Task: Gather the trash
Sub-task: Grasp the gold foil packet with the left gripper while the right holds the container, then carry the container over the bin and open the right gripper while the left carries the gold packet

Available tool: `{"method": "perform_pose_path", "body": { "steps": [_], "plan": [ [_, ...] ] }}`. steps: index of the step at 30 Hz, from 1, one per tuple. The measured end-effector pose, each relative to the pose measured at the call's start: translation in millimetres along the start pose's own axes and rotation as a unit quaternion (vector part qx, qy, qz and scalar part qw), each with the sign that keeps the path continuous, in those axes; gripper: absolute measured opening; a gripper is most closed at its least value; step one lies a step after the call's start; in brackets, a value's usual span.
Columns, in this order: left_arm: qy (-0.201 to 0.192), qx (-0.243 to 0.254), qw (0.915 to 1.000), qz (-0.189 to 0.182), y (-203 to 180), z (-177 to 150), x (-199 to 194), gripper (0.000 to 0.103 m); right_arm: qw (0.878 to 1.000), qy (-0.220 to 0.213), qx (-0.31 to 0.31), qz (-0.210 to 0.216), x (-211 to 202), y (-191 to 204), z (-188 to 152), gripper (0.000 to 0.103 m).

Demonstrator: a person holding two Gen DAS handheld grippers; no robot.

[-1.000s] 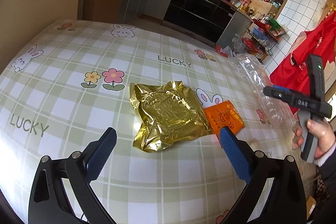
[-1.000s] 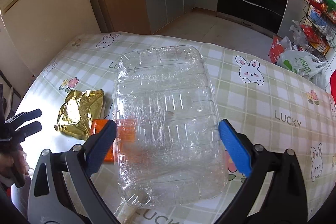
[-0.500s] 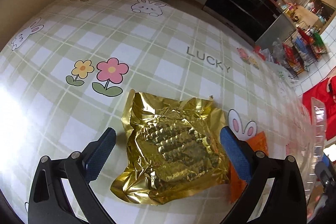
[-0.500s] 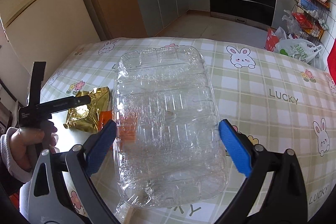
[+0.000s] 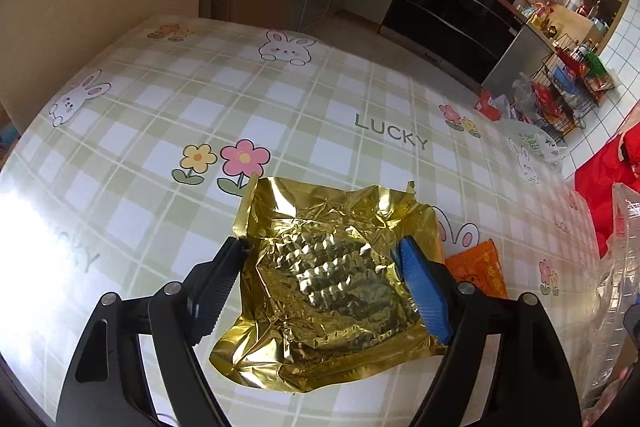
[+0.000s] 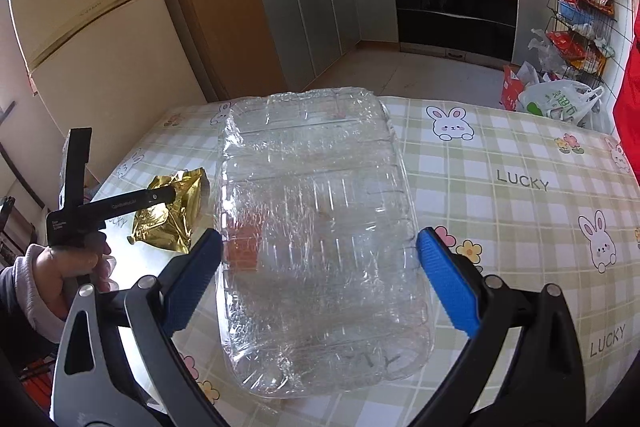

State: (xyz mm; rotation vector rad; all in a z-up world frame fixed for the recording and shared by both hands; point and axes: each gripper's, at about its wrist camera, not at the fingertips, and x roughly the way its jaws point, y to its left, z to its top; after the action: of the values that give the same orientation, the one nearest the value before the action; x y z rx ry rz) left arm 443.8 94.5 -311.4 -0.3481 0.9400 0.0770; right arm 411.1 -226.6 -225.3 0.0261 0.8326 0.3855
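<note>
Orange packet (image 5: 478, 269) half behind gold wrapper (image 5: 328, 283)

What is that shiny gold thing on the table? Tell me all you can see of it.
The gold wrapper looks like an empty foil packet, crinkled and mirror-bright, with a bumpy embossed middle and a torn top edge. It lies flat on the checked tablecloth, partly over an orange packet at its right. The left tool straddles it, jaws open, one at each side edge. It is not lifted.

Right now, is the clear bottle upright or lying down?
Lying down. The bottle rests lengthwise on the tablecloth, its ribbed side facing up, between the right gripper's open fingers. Looks empty.
</note>
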Motion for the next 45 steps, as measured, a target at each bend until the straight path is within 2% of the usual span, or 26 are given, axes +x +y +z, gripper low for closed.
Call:
{"method": "perform_pose_path", "body": {
  "steps": [10, 17, 21, 31, 37, 45],
  "plan": [
    [-0.079, 0.034, 0.9945, -0.060, -0.5, -37.2, -149.0, 0.078, 1.000, -0.021, -0.012, 0.013, -76.6, 47.2, -31.2, 0.096],
    [-0.119, 0.053, 0.9874, -0.089, 1.4, -80.4, -240.9, 0.078, 0.999, -0.024, -0.019, 0.017, -128.9, 82.5, -79.2, 0.096],
    [-0.133, 0.062, 0.9840, -0.101, 4.0, -106.5, -275.1, 0.078, 0.999, -0.021, -0.009, 0.022, -145.7, 95.9, -113.6, 0.096],
    [-0.138, 0.074, 0.9812, -0.113, 21.0, -158.7, -309.0, 0.078, 0.999, 0.020, -0.009, 0.037, -147.7, 130.6, -182.9, 0.097],
    [-0.142, 0.065, 0.9804, -0.120, 30.7, -176.4, -314.6, 0.078, 0.997, 0.054, -0.017, 0.059, -136.2, 145.0, -200.1, 0.098],
    [-0.129, 0.068, 0.9807, -0.130, 31.3, -184.2, -309.8, 0.078, 0.995, 0.066, -0.011, 0.073, -129.3, 144.5, -208.4, 0.098]
  ]
}}
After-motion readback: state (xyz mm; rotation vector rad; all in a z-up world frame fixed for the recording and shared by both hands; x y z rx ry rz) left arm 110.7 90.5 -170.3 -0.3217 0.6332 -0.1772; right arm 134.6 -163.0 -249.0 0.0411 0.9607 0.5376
